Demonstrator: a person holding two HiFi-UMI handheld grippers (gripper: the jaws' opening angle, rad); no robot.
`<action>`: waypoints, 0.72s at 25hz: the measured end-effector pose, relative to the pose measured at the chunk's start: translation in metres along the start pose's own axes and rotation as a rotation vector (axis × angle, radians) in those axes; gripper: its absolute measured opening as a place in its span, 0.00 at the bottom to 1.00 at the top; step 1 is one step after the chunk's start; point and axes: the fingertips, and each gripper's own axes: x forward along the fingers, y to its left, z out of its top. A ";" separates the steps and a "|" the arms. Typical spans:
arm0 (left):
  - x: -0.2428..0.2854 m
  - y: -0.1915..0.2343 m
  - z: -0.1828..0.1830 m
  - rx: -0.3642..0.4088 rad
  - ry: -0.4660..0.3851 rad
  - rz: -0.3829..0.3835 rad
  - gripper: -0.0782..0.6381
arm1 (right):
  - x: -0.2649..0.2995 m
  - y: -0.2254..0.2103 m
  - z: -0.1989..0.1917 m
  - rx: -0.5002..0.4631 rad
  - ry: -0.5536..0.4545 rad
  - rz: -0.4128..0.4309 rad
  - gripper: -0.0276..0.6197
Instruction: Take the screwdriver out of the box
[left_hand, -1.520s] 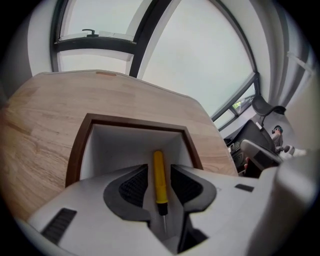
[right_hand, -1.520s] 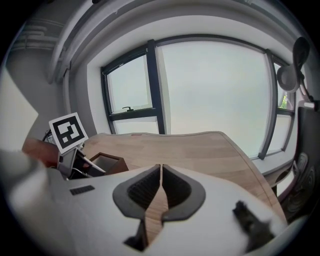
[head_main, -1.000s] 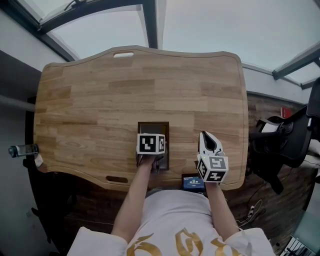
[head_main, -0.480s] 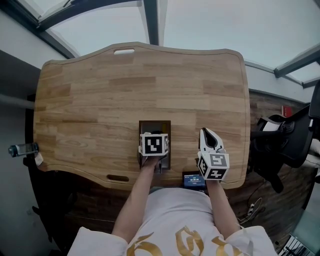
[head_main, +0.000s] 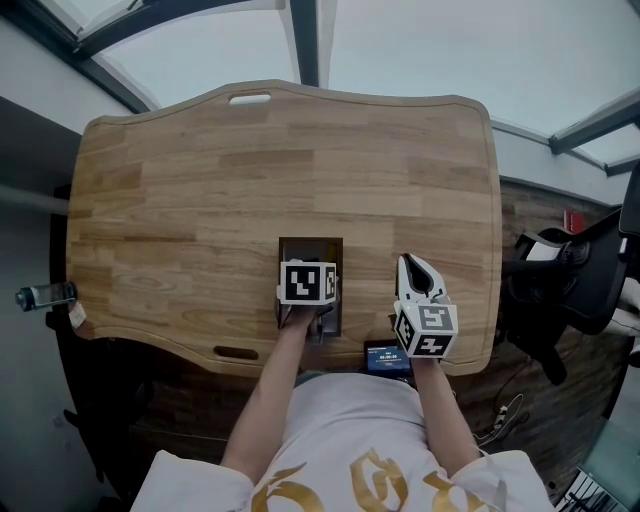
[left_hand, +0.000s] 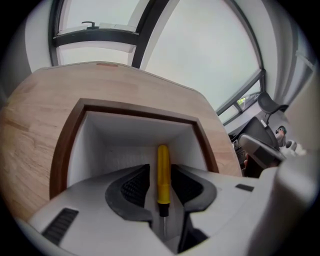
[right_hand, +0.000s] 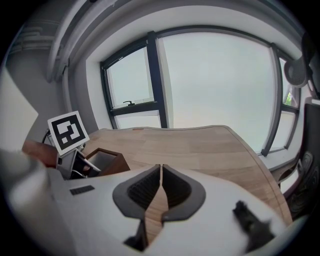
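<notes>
A small brown box with a white inside stands on the wooden table near its front edge. A screwdriver with a yellow handle lies inside it, shaft toward me. My left gripper reaches steeply down into the box, its marker cube covering it from above. Its jaws have just been opening and flank the handle with thin gaps on both sides. My right gripper hovers to the right of the box, shut with nothing in it.
A small dark device with a lit screen sits at the table's front edge below the right gripper. A bottle sticks out past the left edge. A black chair stands to the right of the table.
Both grippers stay where they were; only the head view shifts slightly.
</notes>
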 end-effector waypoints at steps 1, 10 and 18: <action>0.003 0.001 -0.002 0.004 0.009 0.006 0.30 | 0.001 0.000 0.000 0.001 -0.001 0.000 0.09; -0.002 0.006 0.003 0.004 -0.020 0.047 0.25 | 0.001 0.000 0.001 0.003 0.003 0.001 0.09; 0.011 0.003 -0.005 0.024 0.037 0.019 0.27 | 0.002 0.004 -0.003 0.026 0.007 0.024 0.09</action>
